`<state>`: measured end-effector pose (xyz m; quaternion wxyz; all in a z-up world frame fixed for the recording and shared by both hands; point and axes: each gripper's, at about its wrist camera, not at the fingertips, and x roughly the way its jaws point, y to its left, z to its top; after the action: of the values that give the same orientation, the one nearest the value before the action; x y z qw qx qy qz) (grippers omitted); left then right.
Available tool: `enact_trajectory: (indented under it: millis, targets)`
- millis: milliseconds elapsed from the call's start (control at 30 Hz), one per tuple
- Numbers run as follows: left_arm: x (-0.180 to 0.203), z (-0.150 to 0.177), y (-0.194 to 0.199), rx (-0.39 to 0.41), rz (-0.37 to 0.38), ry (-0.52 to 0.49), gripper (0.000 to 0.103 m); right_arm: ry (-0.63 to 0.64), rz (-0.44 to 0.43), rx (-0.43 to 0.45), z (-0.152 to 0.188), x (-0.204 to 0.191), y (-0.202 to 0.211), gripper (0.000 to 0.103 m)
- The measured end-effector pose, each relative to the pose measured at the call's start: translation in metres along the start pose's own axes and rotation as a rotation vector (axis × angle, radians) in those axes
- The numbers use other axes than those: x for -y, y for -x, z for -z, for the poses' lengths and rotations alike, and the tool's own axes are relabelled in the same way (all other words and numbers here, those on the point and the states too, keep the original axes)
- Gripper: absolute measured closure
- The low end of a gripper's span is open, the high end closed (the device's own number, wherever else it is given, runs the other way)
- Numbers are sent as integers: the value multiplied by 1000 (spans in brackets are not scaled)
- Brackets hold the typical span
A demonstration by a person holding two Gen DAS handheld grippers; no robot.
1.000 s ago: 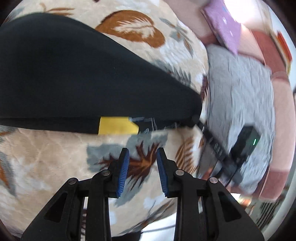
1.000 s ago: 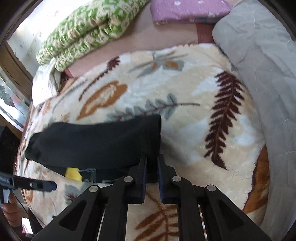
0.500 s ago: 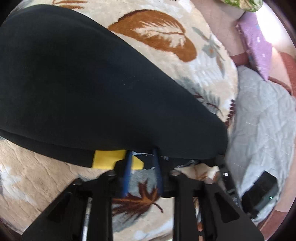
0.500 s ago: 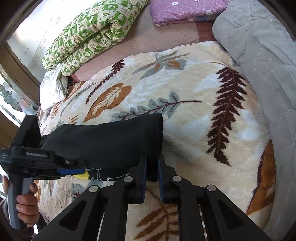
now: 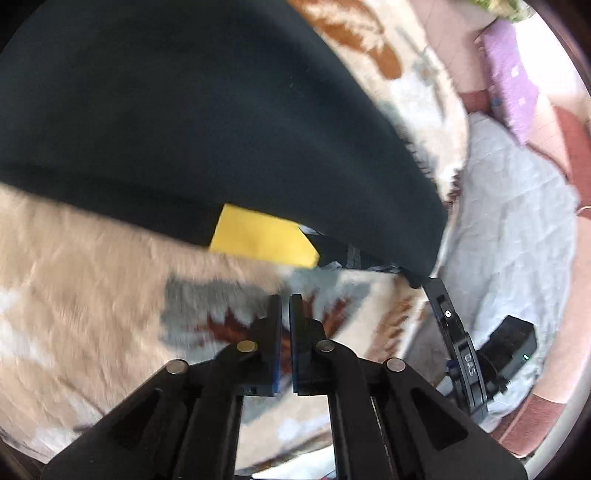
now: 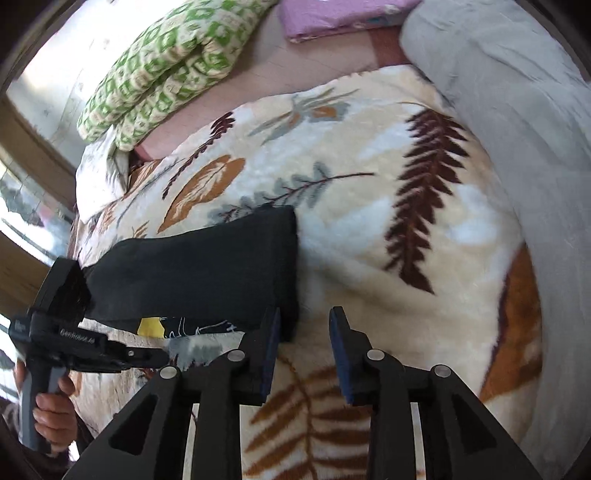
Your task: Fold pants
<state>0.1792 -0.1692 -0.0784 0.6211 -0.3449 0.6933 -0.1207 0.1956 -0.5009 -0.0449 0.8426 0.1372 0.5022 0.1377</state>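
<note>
At the far left of the right wrist view a hand (image 6: 50, 413) grips the handle of the left gripper (image 5: 284, 299), whose fingers have just been closing and now stand shut with nothing between them, just short of the near edge of the pants. The black pants (image 6: 207, 273) lie folded on the leaf-patterned blanket (image 6: 369, 236) on the bed, with a yellow patch (image 5: 262, 238) showing at their near edge. In the blurred left wrist view that edge seems to rest flat, though this is hard to tell. To the right, the right gripper (image 6: 304, 328) has just been opening its fingers; they stand apart, the left finger (image 6: 271, 332) beside the pants' near right corner, gripping nothing. Far beyond lie a green quilt (image 6: 162, 70), a purple pillow (image 6: 332, 14) and, at right, a grey cover (image 6: 517, 96).
</note>
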Motion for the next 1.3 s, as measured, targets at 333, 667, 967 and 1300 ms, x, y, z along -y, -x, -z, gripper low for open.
enact_trajectory:
  millis: [333,667,967,1300]
  targets:
    - [19,21,-7,141,124,102,101,-187,-106,74,-25,12,14,49]
    - [15,27,-17,272,179,175,101,-261,-184,66,-21,27,3,49]
    - [13,35,-2,328,154,134,59,-299,-248,47,-19,33,-9,49]
    - [13,21,-15,286,181,279,50,-377,-274,44,-30,42,-25,42]
